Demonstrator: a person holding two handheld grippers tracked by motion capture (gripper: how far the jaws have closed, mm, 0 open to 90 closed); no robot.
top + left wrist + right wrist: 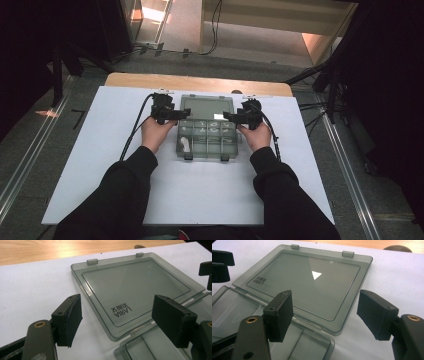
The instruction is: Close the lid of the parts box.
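Two hand-held grippers point(184, 114) point(230, 116) flank the open organizer box point(207, 137), jaws apart.

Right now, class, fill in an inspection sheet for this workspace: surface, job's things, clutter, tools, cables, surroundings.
Surface: white sheet over a wooden table.
Job's things: clear compartment box, its lid folded flat open behind it; small parts in the compartments.
Clutter: nothing seen.
Tools: left tool and right tool both open, one at each side of the box by the hinge, holding nothing.
Cables: one trails from each tool; the left cable crosses the sheet.
Surroundings: dark floor, floor rails at both sides, loose wires beyond the table.
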